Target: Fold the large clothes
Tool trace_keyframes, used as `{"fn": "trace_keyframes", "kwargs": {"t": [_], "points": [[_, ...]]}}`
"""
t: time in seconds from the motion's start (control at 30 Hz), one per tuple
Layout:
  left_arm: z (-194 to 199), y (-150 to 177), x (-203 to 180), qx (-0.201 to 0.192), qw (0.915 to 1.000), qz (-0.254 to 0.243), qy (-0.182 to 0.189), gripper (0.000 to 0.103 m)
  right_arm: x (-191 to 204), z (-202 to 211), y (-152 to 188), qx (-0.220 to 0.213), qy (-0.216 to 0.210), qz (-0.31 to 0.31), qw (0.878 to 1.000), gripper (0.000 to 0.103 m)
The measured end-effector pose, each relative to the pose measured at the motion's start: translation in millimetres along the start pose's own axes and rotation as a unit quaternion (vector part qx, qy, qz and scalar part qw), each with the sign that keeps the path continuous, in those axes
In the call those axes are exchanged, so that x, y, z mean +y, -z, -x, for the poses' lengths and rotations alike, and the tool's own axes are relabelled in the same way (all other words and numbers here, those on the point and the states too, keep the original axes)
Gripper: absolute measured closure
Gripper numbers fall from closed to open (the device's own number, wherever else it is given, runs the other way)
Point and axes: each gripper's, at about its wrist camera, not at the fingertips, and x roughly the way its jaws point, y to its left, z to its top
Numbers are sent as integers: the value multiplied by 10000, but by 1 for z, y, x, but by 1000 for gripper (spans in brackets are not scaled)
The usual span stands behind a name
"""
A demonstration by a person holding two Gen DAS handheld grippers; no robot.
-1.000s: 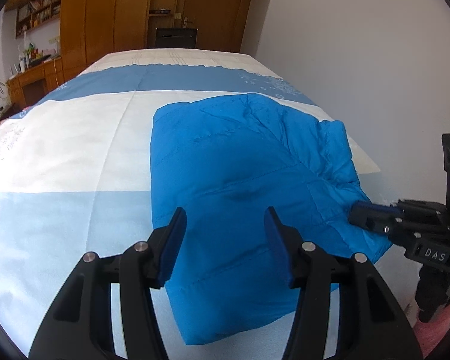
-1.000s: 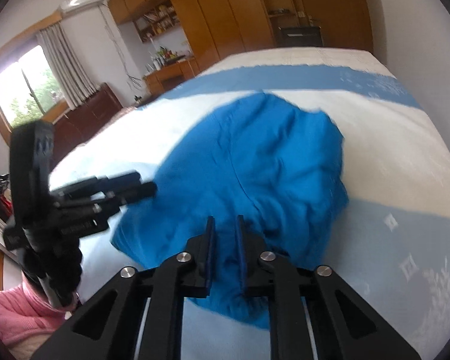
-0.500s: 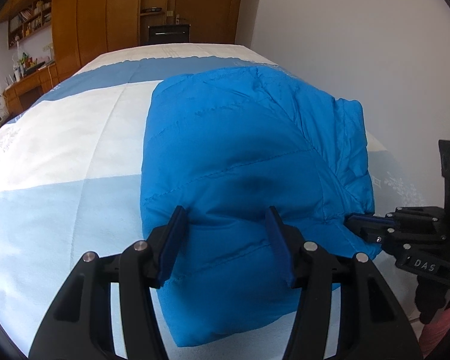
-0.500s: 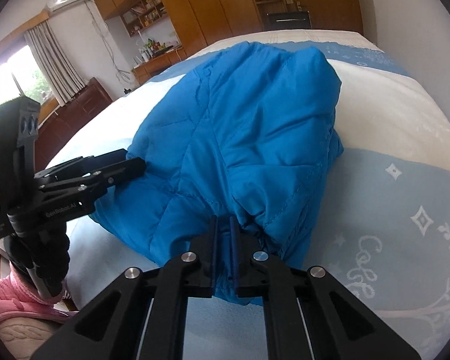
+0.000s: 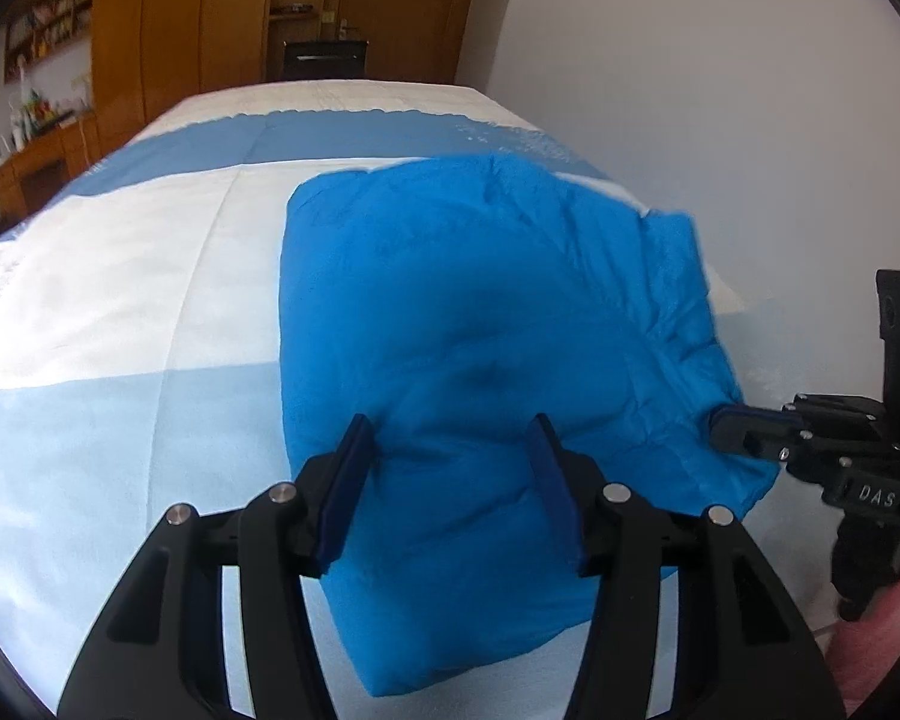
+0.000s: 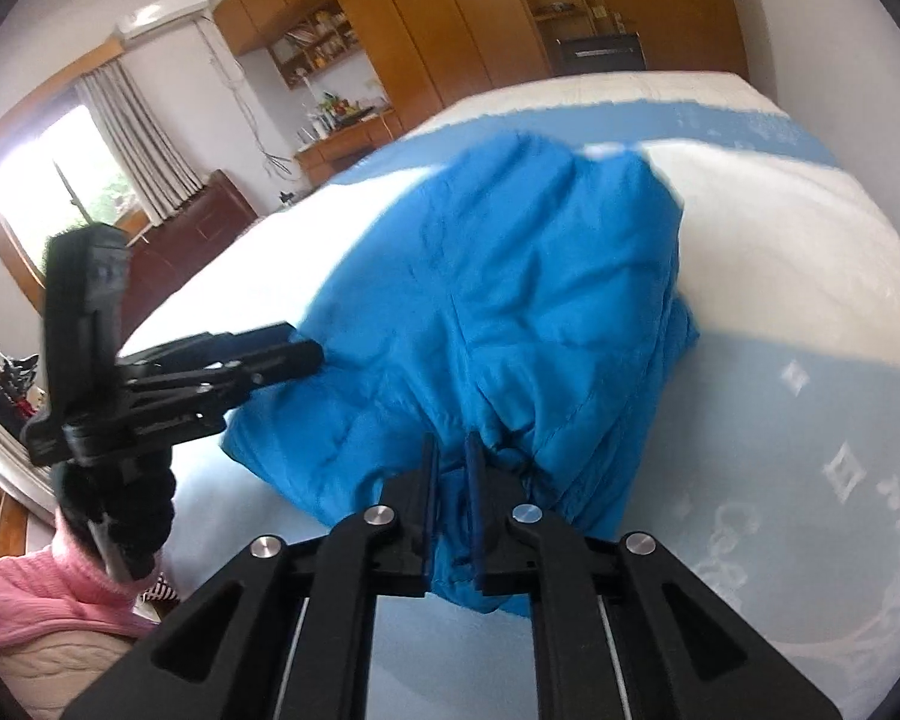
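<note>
A bright blue puffer jacket [image 5: 480, 330] lies folded over on the bed, near the bed's right side. My left gripper [image 5: 450, 450] is open, its fingers wide apart over the jacket's near part with fabric bulging between them. My right gripper [image 6: 450, 462] is shut on the jacket's near right edge [image 6: 498, 324]. The right gripper also shows in the left wrist view [image 5: 726, 426], pinching the jacket's corner. The left gripper shows in the right wrist view [image 6: 306, 354] at the jacket's left side.
The bed [image 5: 120, 300] has a white and blue striped cover. A white wall [image 5: 720, 90] runs close along the bed's right side. Wooden wardrobes [image 5: 210, 30] and a desk [image 6: 342, 138] stand at the far end. A pink sleeve [image 6: 36, 606] shows at the lower left.
The raised jacket has dropped back and settled lower on the bed. Both grippers have pulled slightly toward the bed's near edge. The right gripper keeps its hold; the left stays open.
</note>
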Motion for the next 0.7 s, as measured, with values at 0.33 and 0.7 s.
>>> {"fn": "trace_keyframes", "kwargs": {"t": [0.33,0.7], "points": [[-33,-95,18,30,9997,163,157,53,0,-39,-100,-200,632,294,9974,91],[-150,-125,27,1433,9878,298,529,56,-74,-113,-96,640,1075,-505,9909,103]]}}
